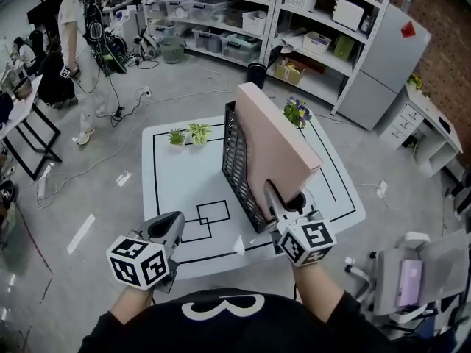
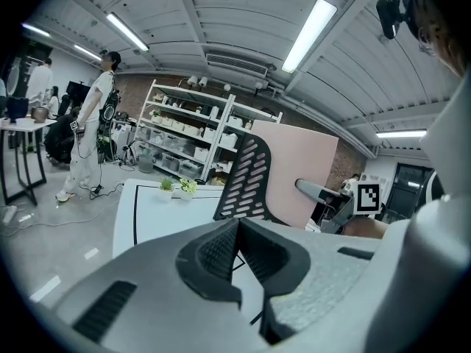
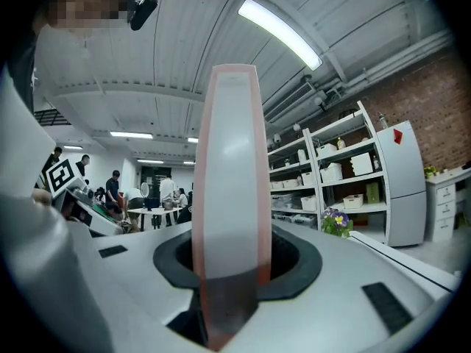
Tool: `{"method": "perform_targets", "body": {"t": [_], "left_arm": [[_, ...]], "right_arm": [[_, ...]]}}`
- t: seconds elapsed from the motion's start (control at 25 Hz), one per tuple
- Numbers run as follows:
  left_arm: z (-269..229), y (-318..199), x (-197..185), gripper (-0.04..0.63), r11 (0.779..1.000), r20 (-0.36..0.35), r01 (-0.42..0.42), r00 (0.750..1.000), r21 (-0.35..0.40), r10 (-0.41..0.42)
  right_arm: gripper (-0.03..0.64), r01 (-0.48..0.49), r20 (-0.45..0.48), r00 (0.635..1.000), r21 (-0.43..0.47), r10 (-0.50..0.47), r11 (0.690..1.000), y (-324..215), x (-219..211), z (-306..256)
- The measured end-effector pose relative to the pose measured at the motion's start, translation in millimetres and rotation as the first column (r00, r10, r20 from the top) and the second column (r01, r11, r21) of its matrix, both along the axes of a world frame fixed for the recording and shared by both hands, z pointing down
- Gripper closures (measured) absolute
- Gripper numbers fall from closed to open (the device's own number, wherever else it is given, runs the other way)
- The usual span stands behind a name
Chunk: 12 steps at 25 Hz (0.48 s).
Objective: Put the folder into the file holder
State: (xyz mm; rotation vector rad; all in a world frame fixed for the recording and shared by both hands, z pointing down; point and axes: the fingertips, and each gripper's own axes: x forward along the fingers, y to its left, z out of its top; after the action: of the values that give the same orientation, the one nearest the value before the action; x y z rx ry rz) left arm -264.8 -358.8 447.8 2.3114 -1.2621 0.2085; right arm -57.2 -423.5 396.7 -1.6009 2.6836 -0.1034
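Lab workshop, bin shelves (image 1: 213, 9) (brick wall (image 1: 447, 31))

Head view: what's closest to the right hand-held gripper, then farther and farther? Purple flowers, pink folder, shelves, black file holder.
1. The pink folder, clamped in the right hand-held gripper.
2. The black file holder, just left of it.
3. The purple flowers, at the far edge of the table.
4. The shelves, beyond the table.
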Motion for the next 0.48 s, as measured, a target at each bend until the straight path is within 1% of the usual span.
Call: {"method": "perform_targets", "body": {"t": [0.24,0.48], "left_arm": [[-2.1,5.3,0.8,0.589,1.0,-0.013,0.02,1.0,0.004,-0.02],[-1.4,9.2,12.5,0.589,1.0,-0.008,0.028,1.0,0.005,-0.028]], "right_arm": [[0.471,0.02,-0.055,0.998,-0.074,-0.024,0.997,2.6,-3.6,28.4],[0.457,0.062,-0.08,0.994,-0.107,-0.071,0.992,4.2,-6.7,39.0]]}}
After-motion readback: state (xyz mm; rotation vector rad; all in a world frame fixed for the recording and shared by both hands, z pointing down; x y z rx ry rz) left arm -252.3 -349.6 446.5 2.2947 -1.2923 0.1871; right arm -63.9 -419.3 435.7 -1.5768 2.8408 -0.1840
